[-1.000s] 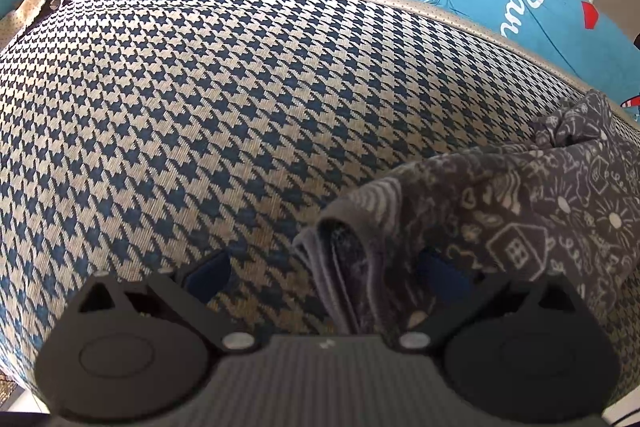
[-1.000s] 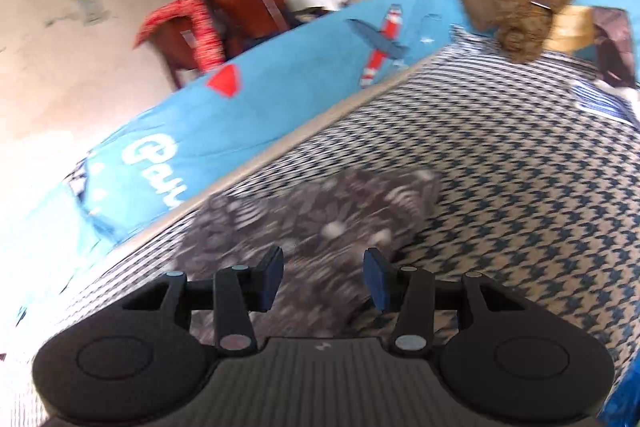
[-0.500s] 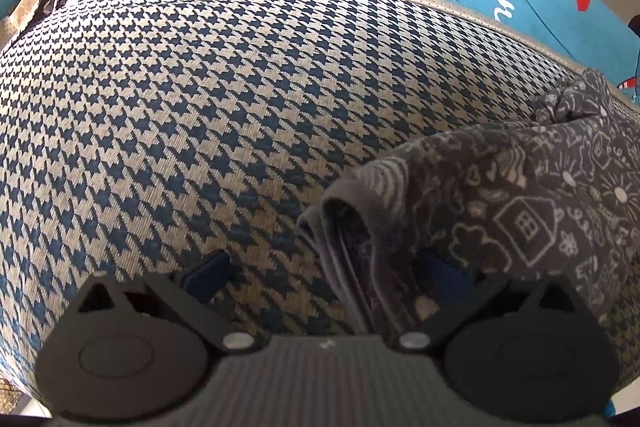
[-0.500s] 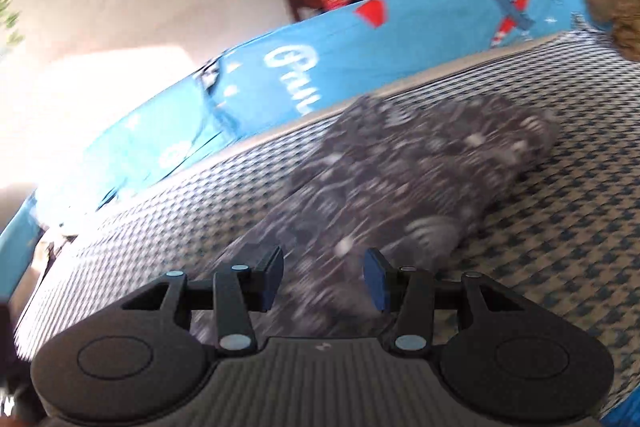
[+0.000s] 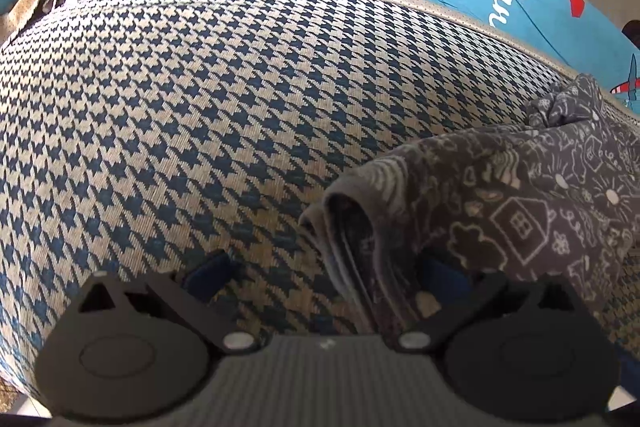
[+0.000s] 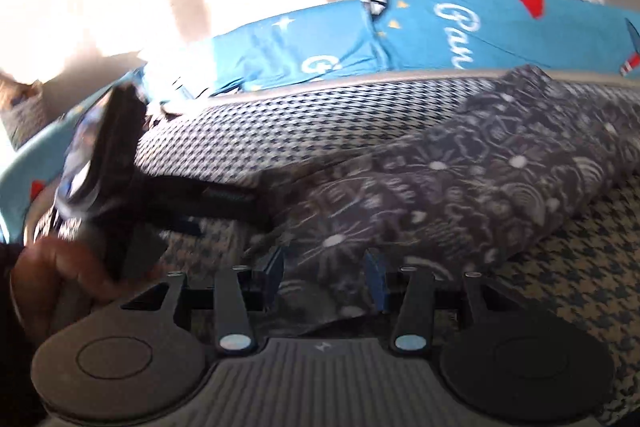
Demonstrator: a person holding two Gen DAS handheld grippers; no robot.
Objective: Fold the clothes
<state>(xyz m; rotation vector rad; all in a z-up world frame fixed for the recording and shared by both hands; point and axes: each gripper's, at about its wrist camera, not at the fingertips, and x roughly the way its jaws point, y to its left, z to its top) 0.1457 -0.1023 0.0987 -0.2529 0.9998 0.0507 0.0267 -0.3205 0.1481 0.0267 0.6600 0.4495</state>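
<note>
The grey doodle-print garment (image 5: 516,203) lies bunched at lower right of the left view, on the houndstooth mattress (image 5: 240,107). We judge it light, soft and floppy, best taken at its layered hem. Our left gripper (image 5: 320,267) stands open, one pad under the cloth. Our right gripper (image 6: 325,273), half-spread, straddles a fold; grip unclear.

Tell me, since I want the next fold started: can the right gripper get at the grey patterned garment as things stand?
Probably yes. The right gripper is open, right over the near edge of the grey patterned garment, with nothing between them. The left gripper sits at the other end, out of the way.
</note>
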